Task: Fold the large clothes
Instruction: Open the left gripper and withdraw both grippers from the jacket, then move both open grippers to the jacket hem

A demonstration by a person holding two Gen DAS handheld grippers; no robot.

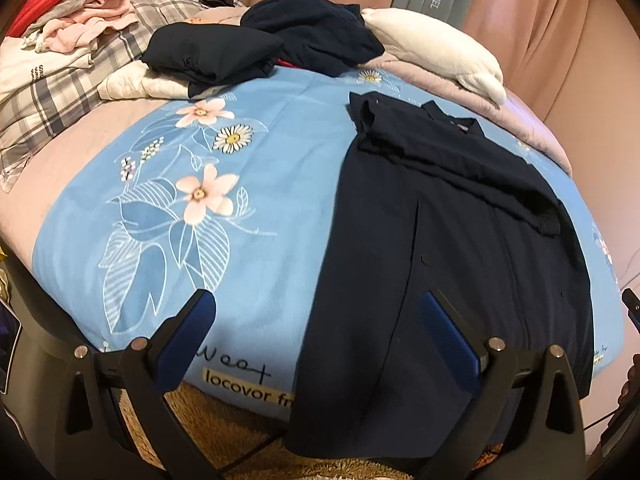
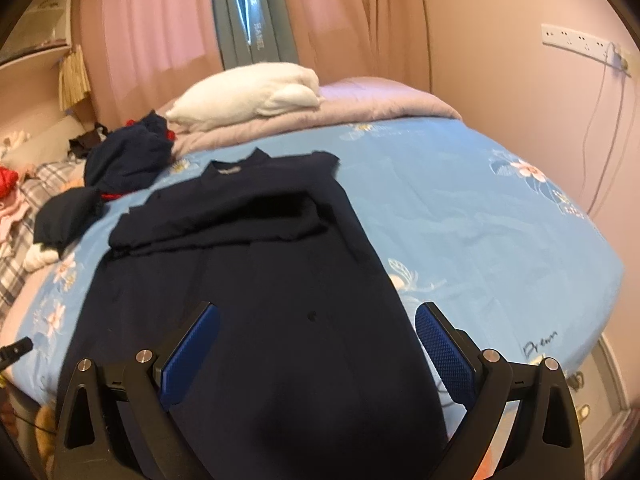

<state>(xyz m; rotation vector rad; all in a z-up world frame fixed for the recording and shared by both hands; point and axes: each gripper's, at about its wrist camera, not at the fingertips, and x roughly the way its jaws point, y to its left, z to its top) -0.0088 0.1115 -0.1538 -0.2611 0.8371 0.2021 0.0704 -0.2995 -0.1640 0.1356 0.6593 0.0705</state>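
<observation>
Right now the dark navy garment (image 1: 452, 248) lies lengthwise on the blue floral bedspread (image 1: 256, 168), its hem draped over the near edge, both sleeves folded across the chest. Both the left gripper (image 1: 316, 312) and right gripper (image 2: 318, 320) hover above the hem, jaws spread wide, grasping nothing.

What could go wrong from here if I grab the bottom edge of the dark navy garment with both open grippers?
The dark navy garment has its hem hanging over the edge of the blue floral bedsheet; a pull could drag it off. The sleeves folded across its chest lie loose and may slide open. The left gripper straddles the garment's edge and could pinch sheet along with cloth. The right gripper sits over mid-fabric.
</observation>
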